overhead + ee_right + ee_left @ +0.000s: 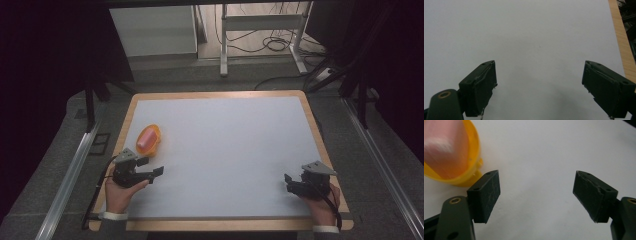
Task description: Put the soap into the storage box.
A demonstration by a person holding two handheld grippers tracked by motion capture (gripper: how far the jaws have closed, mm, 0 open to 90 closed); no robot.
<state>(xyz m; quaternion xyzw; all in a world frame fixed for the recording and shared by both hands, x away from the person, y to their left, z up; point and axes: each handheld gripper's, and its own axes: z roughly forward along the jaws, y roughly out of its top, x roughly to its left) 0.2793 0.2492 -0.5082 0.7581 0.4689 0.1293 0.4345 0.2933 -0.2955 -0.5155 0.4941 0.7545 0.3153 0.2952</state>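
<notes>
Both our grippers rest apart and empty on the white table (225, 145): left gripper (150, 172) at 8 o'clock, right gripper (289, 181) at 4. Nothing looks started; an orange bowl (148, 139) holding something pink sits just beyond the left, likely needing a short reach.

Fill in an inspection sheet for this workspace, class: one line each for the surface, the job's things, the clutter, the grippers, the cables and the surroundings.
Surface: white sheet on a wood-edged table, lying flat.
Job's things: one orange bowl holding a pink object, near the table's left edge, just beyond the left gripper.
Clutter: nothing seen.
Grippers: left gripper open, holding nothing, bowl beside one jaw; right gripper open, holding nothing, over bare sheet.
Cables: a black cable trails from the right gripper; loose floor cables beyond the table.
Surroundings: white metal frame, metal rails flanking the table, dark drapes.
</notes>
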